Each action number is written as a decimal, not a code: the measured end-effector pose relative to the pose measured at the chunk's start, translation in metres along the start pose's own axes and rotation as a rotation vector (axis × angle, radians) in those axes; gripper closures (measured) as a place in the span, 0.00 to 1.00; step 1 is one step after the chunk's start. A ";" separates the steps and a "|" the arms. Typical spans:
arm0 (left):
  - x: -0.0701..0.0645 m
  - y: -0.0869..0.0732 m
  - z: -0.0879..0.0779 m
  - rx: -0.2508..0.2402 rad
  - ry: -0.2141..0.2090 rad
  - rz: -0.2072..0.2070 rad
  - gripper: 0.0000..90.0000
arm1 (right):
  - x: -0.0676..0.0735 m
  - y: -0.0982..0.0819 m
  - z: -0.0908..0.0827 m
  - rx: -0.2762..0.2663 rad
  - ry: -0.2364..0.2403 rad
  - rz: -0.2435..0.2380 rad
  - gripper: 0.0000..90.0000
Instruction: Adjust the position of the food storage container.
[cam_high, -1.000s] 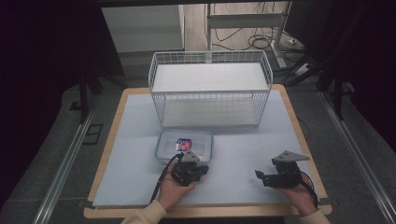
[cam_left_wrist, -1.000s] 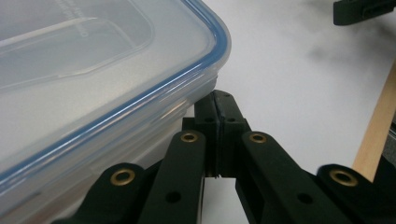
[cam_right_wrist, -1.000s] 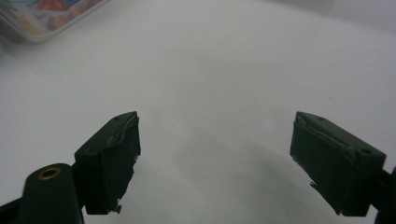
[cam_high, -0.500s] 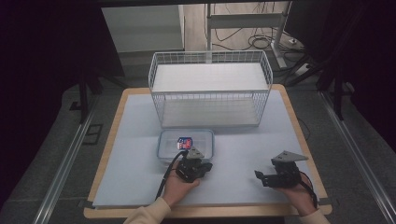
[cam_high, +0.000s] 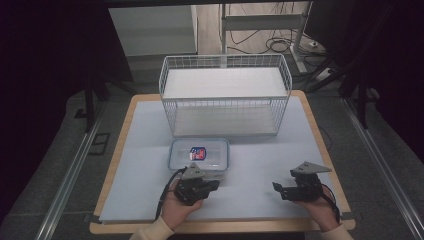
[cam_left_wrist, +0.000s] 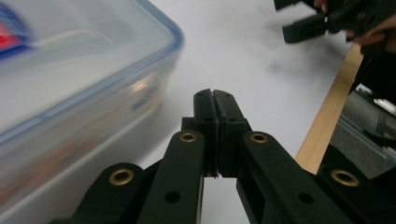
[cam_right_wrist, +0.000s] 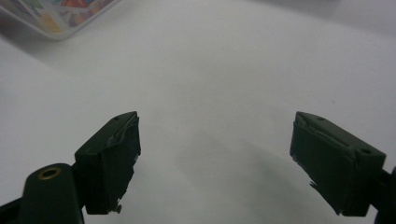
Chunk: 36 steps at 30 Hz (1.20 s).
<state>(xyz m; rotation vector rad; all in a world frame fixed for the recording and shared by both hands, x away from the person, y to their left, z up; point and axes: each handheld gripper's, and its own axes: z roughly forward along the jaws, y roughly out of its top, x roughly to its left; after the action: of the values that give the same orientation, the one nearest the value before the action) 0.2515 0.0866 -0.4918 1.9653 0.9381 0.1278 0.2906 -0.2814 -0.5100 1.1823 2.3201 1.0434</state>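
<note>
Left claw (cam_left_wrist: 214, 100) has swung rightward beside container (cam_left_wrist: 70, 79) edge

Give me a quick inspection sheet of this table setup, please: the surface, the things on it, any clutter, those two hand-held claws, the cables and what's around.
Surface: pale mat on a wood-edged table, no spills seen.
Job's things: clear lidded container with a blue seal rim and a red-and-blue item inside; white wire basket behind it, nothing seen inside.
Clutter: nothing seen.
Grippers: left gripper shut, holding nothing, beside the container's near edge; right gripper open, nothing between its jaws, over bare mat.
Cables: black cable trails from the left gripper; loose cables on the floor beyond the table.
Surroundings: dark room, metal rails along both sides, desk legs behind.
</note>
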 end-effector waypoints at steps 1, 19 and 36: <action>0.003 0.000 -0.005 -0.009 0.005 -0.009 0.99 | 0.000 0.000 0.000 0.000 0.000 0.000 0.18; 0.061 -0.007 -0.074 -0.140 0.141 -0.140 0.82 | -0.002 0.000 -0.002 -0.012 -0.009 0.006 0.18; 0.088 -0.009 -0.084 -0.140 0.167 -0.267 0.26 | 0.000 0.003 0.000 -0.033 0.008 -0.007 0.18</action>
<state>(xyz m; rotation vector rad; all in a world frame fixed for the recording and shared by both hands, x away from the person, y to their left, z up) 0.2714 0.2056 -0.4750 1.7036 1.2575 0.2014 0.2924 -0.2797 -0.5077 1.1592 2.3023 1.0814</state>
